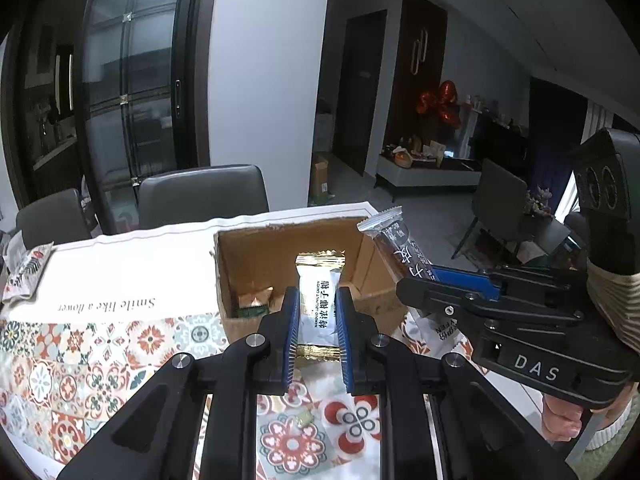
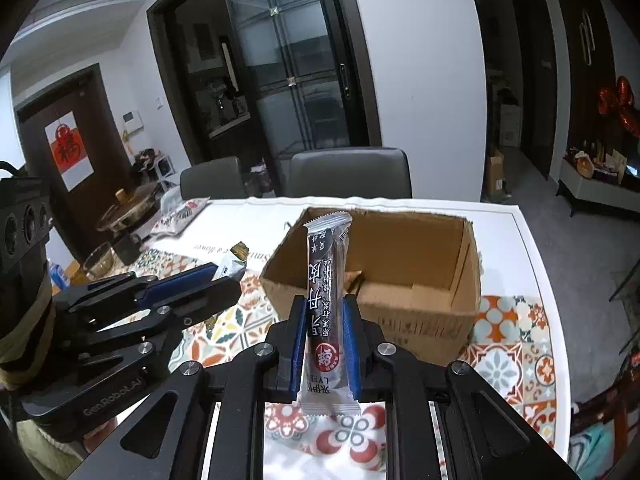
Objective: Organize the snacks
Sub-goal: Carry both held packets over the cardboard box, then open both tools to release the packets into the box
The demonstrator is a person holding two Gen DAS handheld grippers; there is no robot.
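Note:
My left gripper [image 1: 317,300] is shut on a white coconut candy [image 1: 319,304] with gold ends, held upright just in front of the open cardboard box [image 1: 256,256]. My right gripper [image 2: 322,312] is shut on a long dark snack bar [image 2: 326,292] with a white lower end, held upright at the box's near left wall [image 2: 288,288]. In the left wrist view the right gripper [image 1: 424,276] and its bar [image 1: 394,246] sit at the box's right side. In the right wrist view the left gripper [image 2: 216,276] is to the left with the candy [image 2: 232,262]. A small orange and green packet [image 1: 254,300] lies inside the box.
The table carries a patterned cloth [image 1: 80,360] with a white band. A printed snack bag [image 1: 26,276] lies at the far left edge, also seen in the right wrist view [image 2: 180,216]. Two grey chairs [image 1: 200,196] stand behind the table. A glass bowl [image 2: 98,260] sits at left.

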